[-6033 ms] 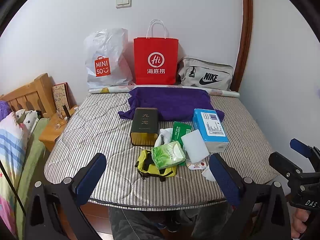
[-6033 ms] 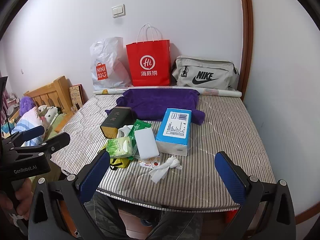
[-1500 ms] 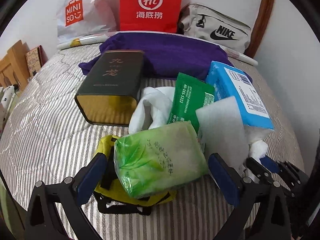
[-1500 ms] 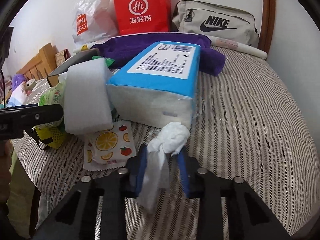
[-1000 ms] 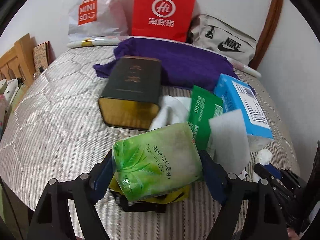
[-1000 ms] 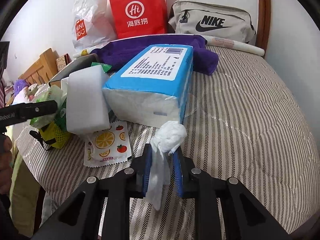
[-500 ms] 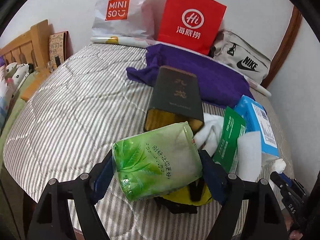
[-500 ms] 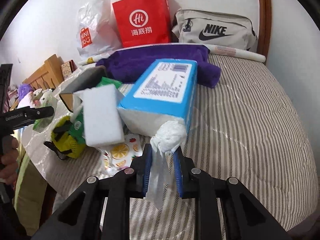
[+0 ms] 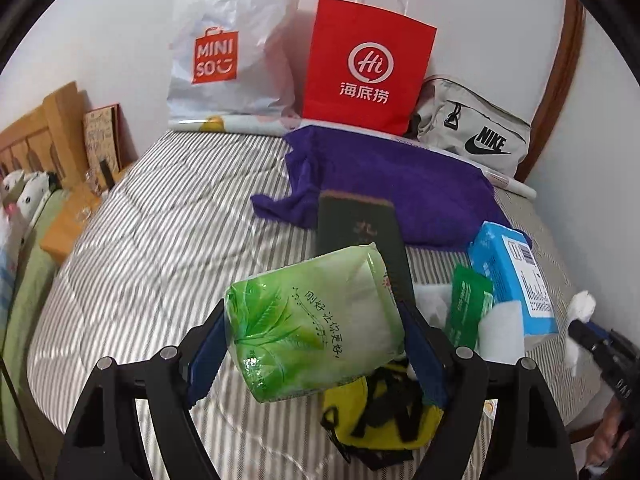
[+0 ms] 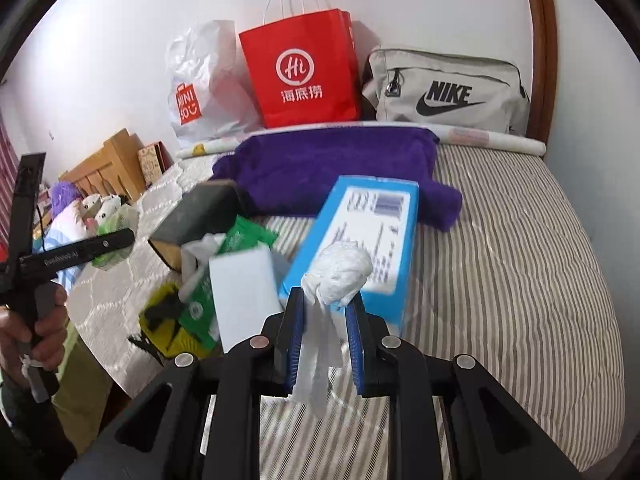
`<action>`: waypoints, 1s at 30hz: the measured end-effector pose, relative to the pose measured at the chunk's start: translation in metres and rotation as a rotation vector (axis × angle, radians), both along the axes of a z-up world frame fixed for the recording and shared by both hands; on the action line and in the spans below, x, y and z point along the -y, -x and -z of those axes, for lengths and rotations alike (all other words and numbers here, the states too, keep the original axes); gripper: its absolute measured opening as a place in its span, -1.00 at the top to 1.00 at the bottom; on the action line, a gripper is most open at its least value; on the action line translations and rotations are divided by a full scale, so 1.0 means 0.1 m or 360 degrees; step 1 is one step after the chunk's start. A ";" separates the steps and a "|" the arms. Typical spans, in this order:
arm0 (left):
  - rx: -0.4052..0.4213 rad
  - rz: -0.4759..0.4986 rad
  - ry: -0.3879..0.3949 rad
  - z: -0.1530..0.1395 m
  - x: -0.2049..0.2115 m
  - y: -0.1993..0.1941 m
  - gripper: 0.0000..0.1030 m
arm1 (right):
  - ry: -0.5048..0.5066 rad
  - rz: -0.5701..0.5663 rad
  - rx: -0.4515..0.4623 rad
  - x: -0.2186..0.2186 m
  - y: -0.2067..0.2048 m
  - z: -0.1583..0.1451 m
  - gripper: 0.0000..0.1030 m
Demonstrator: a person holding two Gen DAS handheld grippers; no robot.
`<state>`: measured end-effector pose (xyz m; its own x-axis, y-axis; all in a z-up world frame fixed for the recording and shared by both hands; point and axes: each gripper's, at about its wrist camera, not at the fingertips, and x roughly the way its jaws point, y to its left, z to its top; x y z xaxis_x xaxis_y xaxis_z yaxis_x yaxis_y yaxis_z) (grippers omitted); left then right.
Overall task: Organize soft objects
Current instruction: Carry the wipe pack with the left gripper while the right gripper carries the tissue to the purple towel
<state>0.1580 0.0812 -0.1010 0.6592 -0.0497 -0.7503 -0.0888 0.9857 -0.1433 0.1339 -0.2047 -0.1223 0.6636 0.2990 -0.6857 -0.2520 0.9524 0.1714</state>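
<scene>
My left gripper [image 9: 312, 340] is shut on a green tissue pack [image 9: 312, 324], held above the striped mattress [image 9: 160, 248]. My right gripper [image 10: 326, 320] is shut on a knotted white tissue wad [image 10: 338, 270], lifted off the bed; its tail hangs down between the pads. Below lie a blue tissue box [image 10: 368, 232], a white sponge block [image 10: 244, 296], a green wipes packet [image 9: 468, 304], a yellow pouch with black straps [image 9: 384, 420] and a purple towel [image 9: 392, 184]. In the right wrist view the left gripper [image 10: 80, 256] shows at the left edge, held by a hand.
A dark tin box [image 9: 360, 228] lies by the towel. Against the wall stand a white Miniso bag [image 9: 228, 52], a red paper bag [image 9: 368, 68] and a grey Nike bag [image 10: 448, 88]. A wooden headboard [image 9: 40, 136] and plush toys [image 10: 96, 208] sit to the left.
Both grippers have risen with their loads. The left one has carried the green pack left, away from the pile; the tissue wad has come up off the mattress in front of the blue box.
</scene>
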 end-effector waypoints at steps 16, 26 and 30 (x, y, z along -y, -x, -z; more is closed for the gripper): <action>-0.0051 0.0152 -0.0025 -0.06 -0.39 -0.69 -0.55 | 0.0062 0.0137 0.0059 -0.24 -0.85 -0.36 0.60; -0.0051 0.0178 0.0041 -0.07 -0.34 -1.05 -0.55 | 0.0078 0.0151 0.0003 -0.23 -1.35 -0.37 0.60; -0.0057 0.0167 0.0057 -0.08 -0.27 -1.26 -0.55 | 0.0095 0.0134 -0.0031 -0.19 -1.58 -0.35 0.60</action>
